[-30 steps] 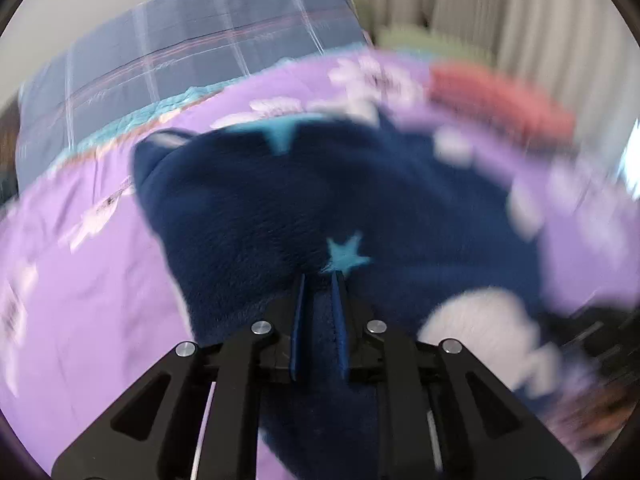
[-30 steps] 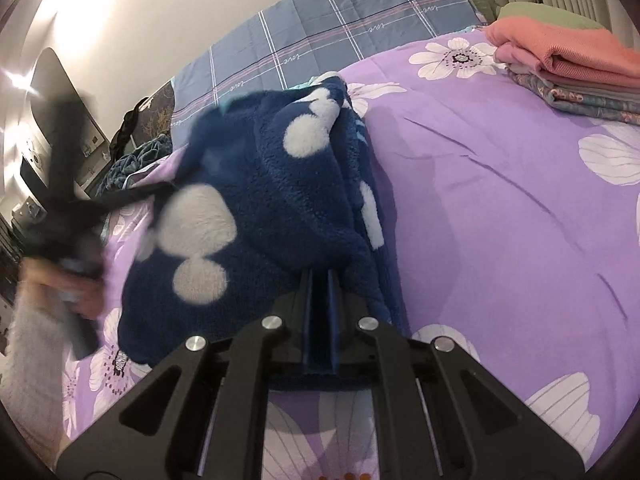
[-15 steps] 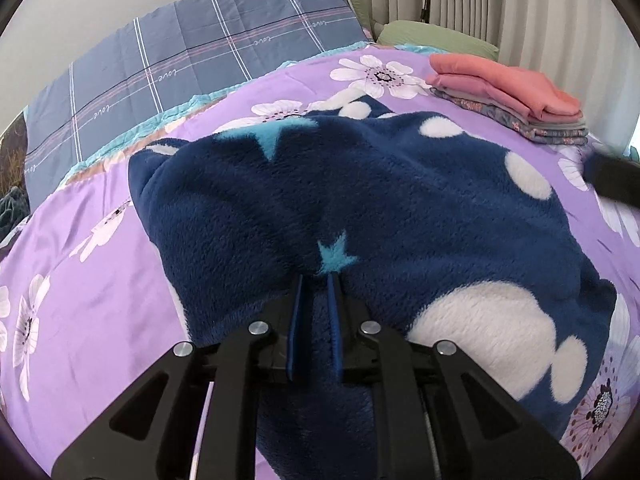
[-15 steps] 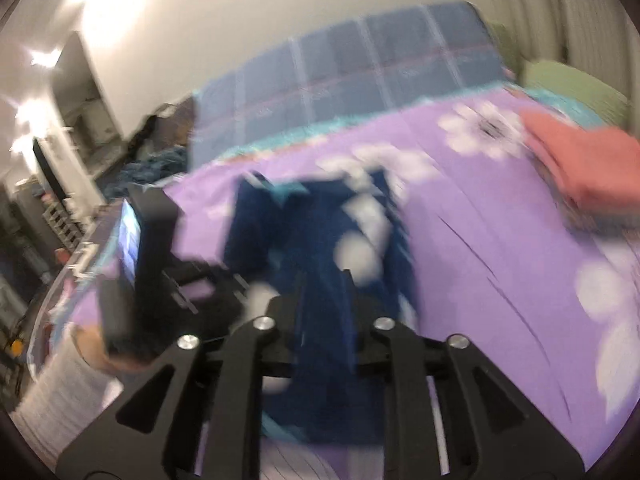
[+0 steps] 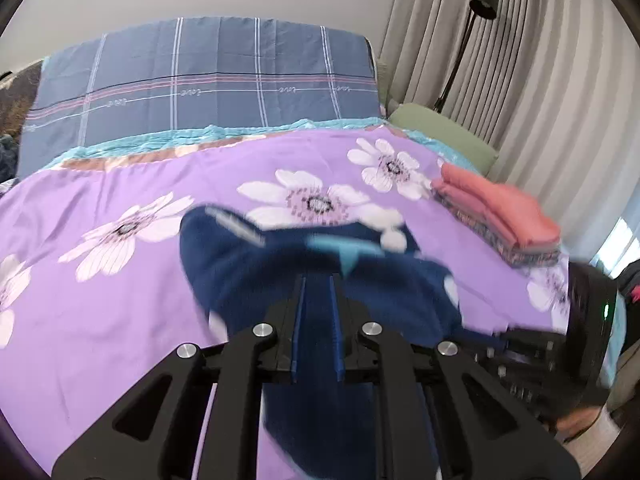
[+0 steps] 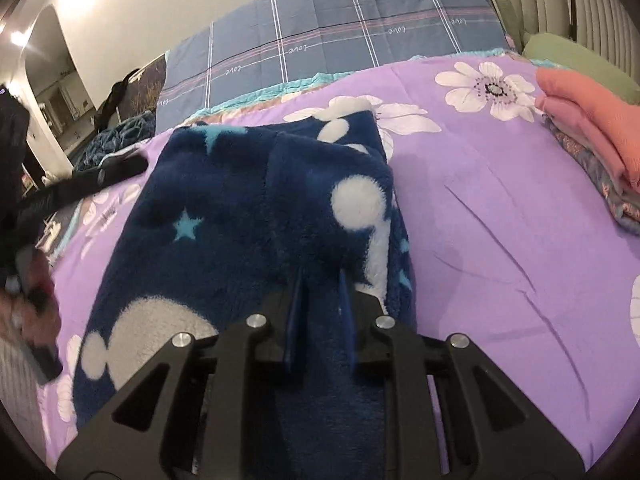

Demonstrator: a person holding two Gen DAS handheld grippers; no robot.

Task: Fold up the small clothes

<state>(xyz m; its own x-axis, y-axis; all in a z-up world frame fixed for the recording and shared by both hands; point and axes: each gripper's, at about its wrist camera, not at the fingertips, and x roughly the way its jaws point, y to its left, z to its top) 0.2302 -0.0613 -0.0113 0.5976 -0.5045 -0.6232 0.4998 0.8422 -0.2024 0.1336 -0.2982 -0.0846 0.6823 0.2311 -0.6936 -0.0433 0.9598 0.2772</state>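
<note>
A navy fleece garment (image 6: 240, 216) with white dots and teal stars lies partly doubled over on the purple flowered bedspread (image 6: 500, 240). My right gripper (image 6: 319, 280) is shut on its near edge, fleece between the fingers. My left gripper (image 5: 317, 288) is shut on another part of the same garment (image 5: 256, 276), which looks lifted and blurred in the left wrist view. The right gripper's body shows at the right in the left wrist view (image 5: 560, 352). The left gripper shows blurred at the far left of the right wrist view (image 6: 60, 188).
A stack of folded clothes, salmon on top (image 5: 500, 208), sits at the right of the bed, also in the right wrist view (image 6: 592, 120). A blue plaid pillow (image 5: 208, 84) lies at the head. Curtains and a floor lamp (image 5: 480, 8) stand at the right.
The left gripper has lifted and pulled its part of the garment, so the wide spread fleece now looks bunched and smaller. The right gripper has dropped back low over the garment on the bed.
</note>
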